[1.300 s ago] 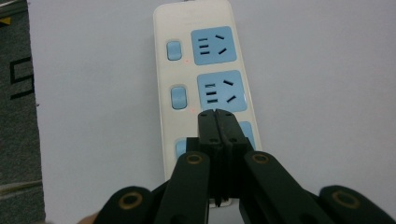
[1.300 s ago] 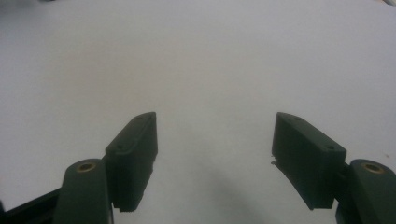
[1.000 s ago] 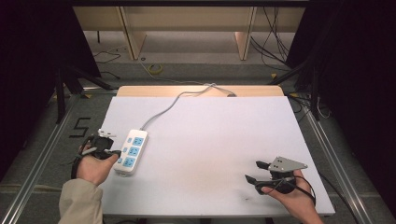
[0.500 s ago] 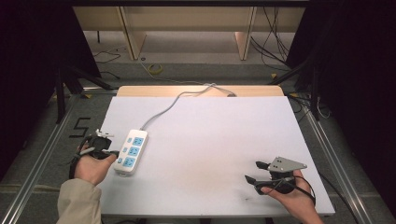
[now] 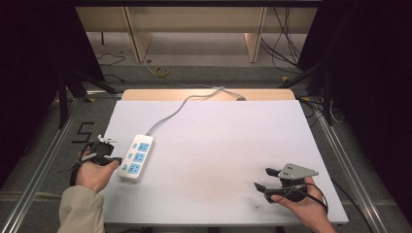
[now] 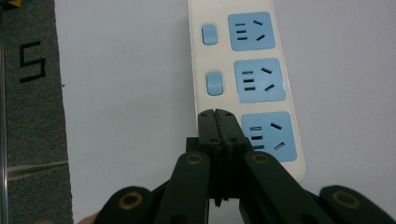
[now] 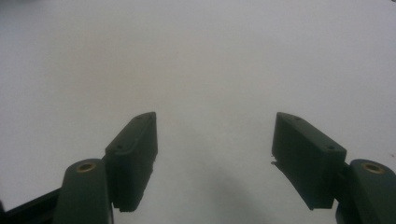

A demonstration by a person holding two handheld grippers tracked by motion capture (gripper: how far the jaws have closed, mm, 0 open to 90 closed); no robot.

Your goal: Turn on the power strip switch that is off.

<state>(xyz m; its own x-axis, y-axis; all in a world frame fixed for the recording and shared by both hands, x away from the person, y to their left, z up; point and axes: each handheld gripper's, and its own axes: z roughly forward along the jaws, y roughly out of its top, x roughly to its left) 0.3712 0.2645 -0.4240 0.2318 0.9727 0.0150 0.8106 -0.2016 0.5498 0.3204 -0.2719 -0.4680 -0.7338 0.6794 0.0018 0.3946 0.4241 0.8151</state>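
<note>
Left gripper pressed together, empty, tips over near end of white three-socket plastic power strip with blue outlet faces, lying at left side of white table sheet. Right gripper spread apart, empty, over bare sheet, well apart from strip.

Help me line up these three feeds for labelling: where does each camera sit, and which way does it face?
High view: above the person's side, looking forward and down on the white table; both hands, left tool and right tool enter at the bottom.
Left gripper view: rides the left tool, looking along its shut jaws at the white three-socket power strip with blue faces.
Right gripper view: rides the right tool, open jaws over bare table.
Shared: high and left gripper views both show the power strip.
</note>
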